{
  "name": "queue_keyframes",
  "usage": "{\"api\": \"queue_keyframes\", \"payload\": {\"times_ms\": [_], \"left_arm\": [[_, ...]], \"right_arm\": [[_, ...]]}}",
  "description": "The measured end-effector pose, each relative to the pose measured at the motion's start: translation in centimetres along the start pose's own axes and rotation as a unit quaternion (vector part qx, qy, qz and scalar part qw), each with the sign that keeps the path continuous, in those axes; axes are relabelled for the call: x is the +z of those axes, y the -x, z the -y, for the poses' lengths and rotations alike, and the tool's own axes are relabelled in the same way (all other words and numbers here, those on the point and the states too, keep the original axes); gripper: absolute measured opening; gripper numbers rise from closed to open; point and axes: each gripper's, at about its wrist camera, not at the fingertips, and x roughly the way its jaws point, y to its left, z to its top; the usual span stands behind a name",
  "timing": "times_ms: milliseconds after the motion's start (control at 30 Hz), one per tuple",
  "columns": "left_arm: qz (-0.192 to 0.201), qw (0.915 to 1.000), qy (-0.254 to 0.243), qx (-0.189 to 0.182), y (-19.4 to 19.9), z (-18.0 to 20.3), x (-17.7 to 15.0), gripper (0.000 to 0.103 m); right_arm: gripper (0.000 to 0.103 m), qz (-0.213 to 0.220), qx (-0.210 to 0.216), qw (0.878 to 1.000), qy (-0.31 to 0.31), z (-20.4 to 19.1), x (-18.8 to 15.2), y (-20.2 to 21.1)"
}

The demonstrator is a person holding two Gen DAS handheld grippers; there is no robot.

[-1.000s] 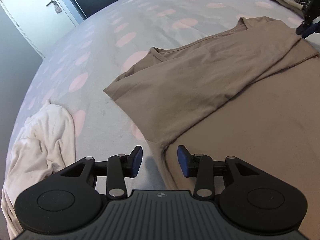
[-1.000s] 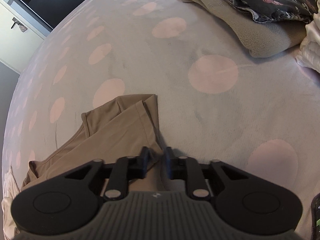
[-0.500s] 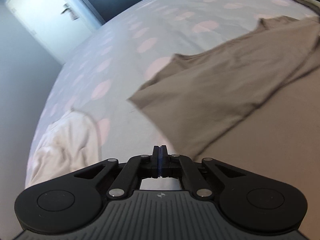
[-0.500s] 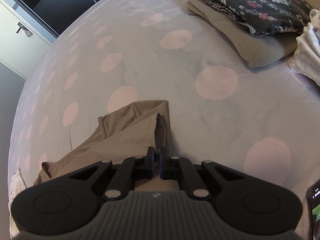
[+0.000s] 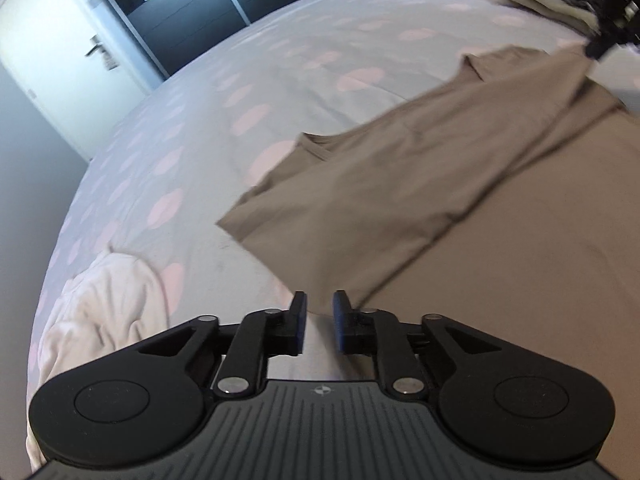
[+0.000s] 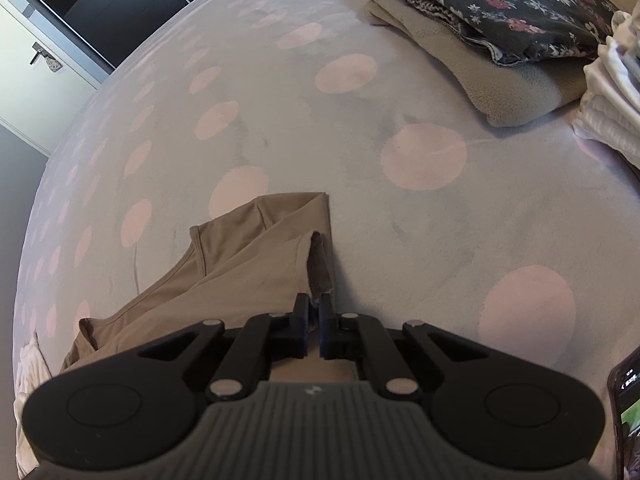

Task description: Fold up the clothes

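Observation:
A tan shirt (image 5: 420, 184) lies spread on the grey bedspread with pink dots (image 5: 240, 80), its top half folded over. My left gripper (image 5: 320, 312) hovers at the shirt's near corner. Its jaws are opening and stand a narrow gap apart, with only pale fabric showing below and nothing pinched. In the right wrist view, my right gripper (image 6: 314, 312) is shut on a raised fold at the tan shirt's (image 6: 248, 264) right edge. The right gripper (image 5: 604, 46) also shows dark and blurred at the shirt's far corner in the left wrist view.
A crumpled white garment (image 5: 108, 304) lies left of my left gripper. Folded clothes (image 6: 500, 40) are stacked at the far right, with a white folded pile (image 6: 616, 100) beside them. A phone (image 6: 628, 412) shows at the lower right edge. A white door (image 5: 52, 64) stands beyond the bed.
My left jaws went from wide apart to fully shut, then parted again, while the left view rolled slightly. My right jaws narrowed onto the shirt's edge and have held still since.

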Motion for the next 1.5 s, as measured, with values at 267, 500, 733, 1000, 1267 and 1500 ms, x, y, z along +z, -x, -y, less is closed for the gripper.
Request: {"api": "queue_keyframes", "payload": {"times_ms": [267,500,733,1000,1267,1500], "left_arm": [[-0.017,0.9988,-0.043,0.012,-1.7,2.1,-0.8,0.022],[-0.02,0.9962,-0.059,0.061,-2.6,2.8,0.0,0.003],[-0.018,0.9966,-0.001,0.08,-1.4,-0.3,0.1,0.003],[-0.051,0.9959,-0.028,0.07,-2.3,0.5,-0.6,0.003],[-0.057,0.998,0.023,0.016,-0.7,-1.1,0.2,0.009],[0.006,0.9914,0.115,-0.061,1.4,-2.5,3.4,0.012]], "right_arm": [[0.006,-0.008,0.001,1.0,-0.005,0.3,0.0,-0.5],[0.006,-0.008,0.003,1.0,-0.003,0.3,0.0,-0.5],[0.005,-0.017,0.009,1.0,-0.013,0.4,-0.3,0.2],[0.005,-0.05,-0.036,0.998,0.017,-0.1,-1.9,-1.6],[0.015,-0.032,-0.061,0.997,0.027,-0.1,-1.2,-0.8],[0.015,-0.016,-0.018,0.998,0.054,-1.7,-1.5,-0.2]]}}
